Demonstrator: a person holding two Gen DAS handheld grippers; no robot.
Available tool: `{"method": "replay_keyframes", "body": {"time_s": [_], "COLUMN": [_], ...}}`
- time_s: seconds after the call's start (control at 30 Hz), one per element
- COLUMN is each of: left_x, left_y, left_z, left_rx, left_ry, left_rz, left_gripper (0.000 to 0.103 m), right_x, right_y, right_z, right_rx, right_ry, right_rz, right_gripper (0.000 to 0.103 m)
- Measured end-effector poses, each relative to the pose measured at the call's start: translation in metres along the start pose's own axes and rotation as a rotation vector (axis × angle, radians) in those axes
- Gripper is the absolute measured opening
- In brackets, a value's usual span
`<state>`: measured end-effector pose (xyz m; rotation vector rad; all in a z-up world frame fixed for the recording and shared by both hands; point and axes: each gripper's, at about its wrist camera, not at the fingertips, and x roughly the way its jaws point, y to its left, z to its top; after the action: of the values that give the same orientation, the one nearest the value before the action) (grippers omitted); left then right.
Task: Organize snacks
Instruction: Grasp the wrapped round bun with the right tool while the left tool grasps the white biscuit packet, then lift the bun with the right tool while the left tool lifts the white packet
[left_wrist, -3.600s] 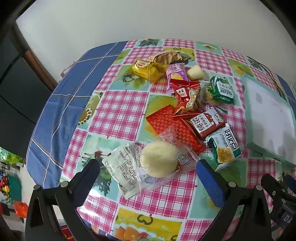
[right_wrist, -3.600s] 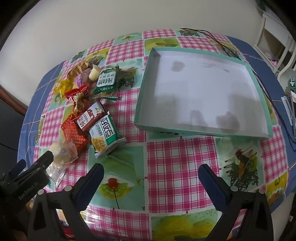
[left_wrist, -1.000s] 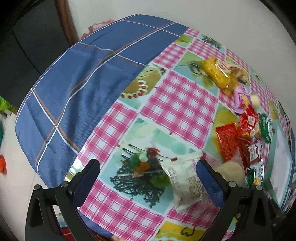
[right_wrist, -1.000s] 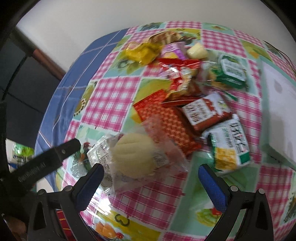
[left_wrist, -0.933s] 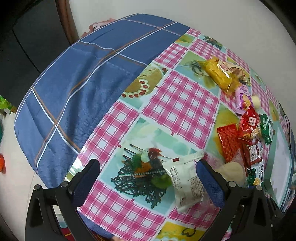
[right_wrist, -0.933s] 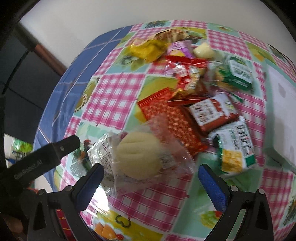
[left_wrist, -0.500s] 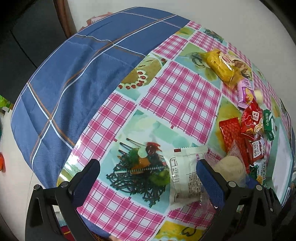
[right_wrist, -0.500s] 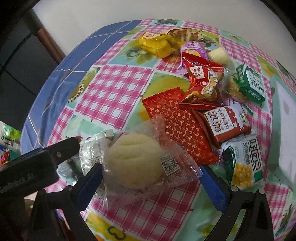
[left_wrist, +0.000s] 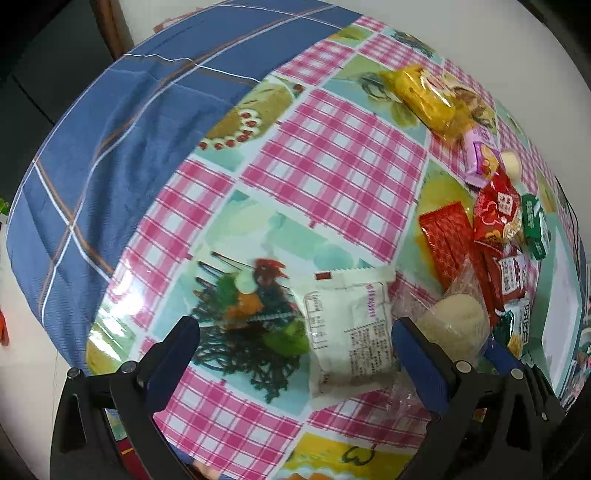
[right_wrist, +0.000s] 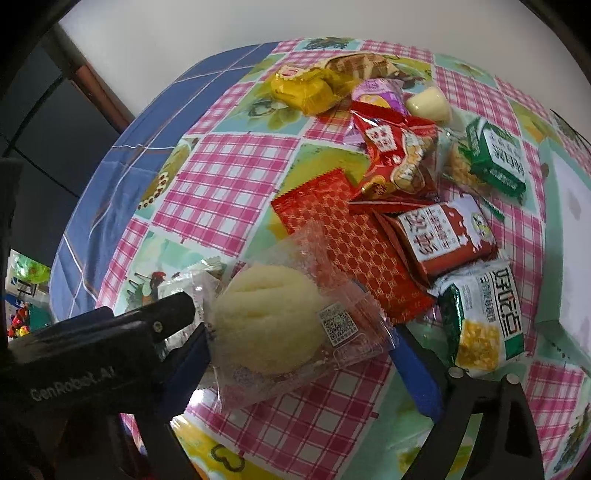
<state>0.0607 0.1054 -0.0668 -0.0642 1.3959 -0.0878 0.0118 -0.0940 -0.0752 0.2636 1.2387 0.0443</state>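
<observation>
My right gripper (right_wrist: 295, 347) jaws closing around the bun (right_wrist: 267, 319) on the bench (right_wrist: 229, 184), its wrapper running left to right between them, only my left view shows the white packet (left_wrist: 349, 328), upright, inside my left gripper (left_wrist: 291, 339) wide jaws.

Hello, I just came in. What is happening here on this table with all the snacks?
A person is sorting snacks with a gripper in each hand. The right gripper is closing around a bun in clear wrap, which lies between its fingers on the checked tablecloth. The left gripper is open, low over a white packet beside the bun. The other snacks lie in a loose pile behind, and the teal tray at the right edge shows nothing in the part that is visible.
</observation>
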Motion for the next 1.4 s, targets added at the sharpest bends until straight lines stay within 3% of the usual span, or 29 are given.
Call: {"method": "replay_keyframes", "body": {"time_s": [0.33, 0.57, 0.67, 0.77, 1.03, 1.4], "left_x": [0.019, 0.035, 0.042, 0.044, 0.05, 0.048], "left_y": [-0.035, -0.073, -0.087, -0.1, -0.126, -0.149], "left_z": [-0.002, -0.007, -0.008, -0.01, -0.014, 0.0], "left_rx": [0.036, 0.078, 0.096, 0.111, 0.101, 0.079], "left_ry": [0.021, 0.046, 0.028, 0.022, 0.004, -0.035], "left_rz": [-0.005, 0.006, 0.023, 0.022, -0.013, -0.037], "left_gripper": [0.102, 0.078, 0.064, 0.057, 0.055, 0.055], "right_x": [-0.004, -0.007, -0.008, -0.01, -0.014, -0.025], "right_y": [-0.021, -0.027, -0.03, -0.031, -0.03, -0.026], "right_z": [-0.012, -0.017, -0.019, -0.021, -0.02, -0.022], "right_rx": [0.028, 0.033, 0.04, 0.041, 0.04, 0.042], "right_ry": [0.028, 0.036, 0.037, 0.034, 0.029, -0.008], "right_rz": [-0.013, -0.016, -0.013, -0.016, -0.006, 0.043], "right_gripper": [0.093, 0.093, 0.093, 0.092, 0.087, 0.072]}}
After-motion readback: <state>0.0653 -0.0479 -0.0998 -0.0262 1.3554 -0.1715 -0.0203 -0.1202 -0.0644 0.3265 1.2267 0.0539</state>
